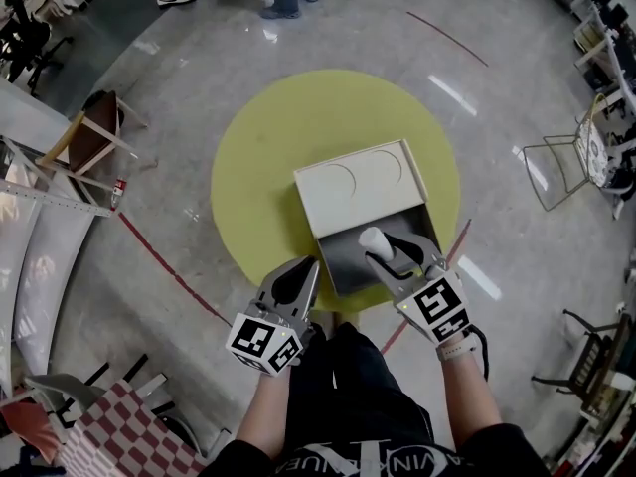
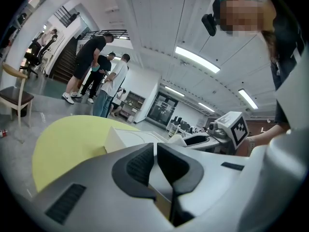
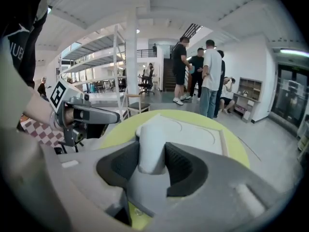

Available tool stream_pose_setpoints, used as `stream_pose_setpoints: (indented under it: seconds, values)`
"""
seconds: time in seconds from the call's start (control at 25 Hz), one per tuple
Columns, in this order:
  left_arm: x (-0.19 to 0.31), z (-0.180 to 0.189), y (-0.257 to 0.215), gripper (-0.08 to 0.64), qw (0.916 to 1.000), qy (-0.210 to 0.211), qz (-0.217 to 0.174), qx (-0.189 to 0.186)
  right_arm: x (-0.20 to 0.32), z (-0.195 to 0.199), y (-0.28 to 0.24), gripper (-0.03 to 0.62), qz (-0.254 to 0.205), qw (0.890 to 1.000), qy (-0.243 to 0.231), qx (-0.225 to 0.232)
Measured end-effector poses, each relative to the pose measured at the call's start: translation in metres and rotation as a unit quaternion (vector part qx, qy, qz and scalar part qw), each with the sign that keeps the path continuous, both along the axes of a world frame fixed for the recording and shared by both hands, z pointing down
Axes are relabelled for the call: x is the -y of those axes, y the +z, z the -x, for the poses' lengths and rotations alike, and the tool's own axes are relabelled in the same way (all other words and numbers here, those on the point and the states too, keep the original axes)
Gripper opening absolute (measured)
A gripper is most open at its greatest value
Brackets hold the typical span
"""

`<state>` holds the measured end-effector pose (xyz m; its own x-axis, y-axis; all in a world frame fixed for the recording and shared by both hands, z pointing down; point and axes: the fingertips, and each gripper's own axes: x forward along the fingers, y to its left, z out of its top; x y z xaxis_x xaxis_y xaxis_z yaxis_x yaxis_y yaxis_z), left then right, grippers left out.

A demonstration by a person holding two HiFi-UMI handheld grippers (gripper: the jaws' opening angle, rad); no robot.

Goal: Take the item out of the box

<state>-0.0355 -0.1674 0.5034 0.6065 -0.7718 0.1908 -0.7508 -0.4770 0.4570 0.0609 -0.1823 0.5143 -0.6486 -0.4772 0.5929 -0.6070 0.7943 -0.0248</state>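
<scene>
On the round yellow table stands a box with a dark grey inside; its white lid lies flipped open behind it. My right gripper is shut on a white rounded item and holds it over the box's open part. In the right gripper view the item stands upright between the jaws of the right gripper, with the lid beyond. The left gripper hangs at the table's near edge, left of the box. It appears in its own view shut on nothing.
Several people stand on the far side of the table. A wooden chair is at the left, a wire chair at the right. A red line crosses the grey floor.
</scene>
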Motion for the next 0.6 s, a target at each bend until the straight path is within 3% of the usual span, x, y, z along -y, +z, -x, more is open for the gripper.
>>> stream_pose_setpoints:
  seconds: [0.32, 0.6]
  values:
    - [0.015, 0.002, -0.024, 0.025, 0.9997, -0.003, -0.025, 0.005, 0.005, -0.011, -0.035, 0.163, -0.044, 0.995, 0.057, 0.074]
    - [0.028, 0.005, -0.047, 0.025, 0.9989, -0.006, -0.046, 0.007, 0.010, -0.014, -0.060, 0.163, -0.072, 0.989, 0.075, 0.106]
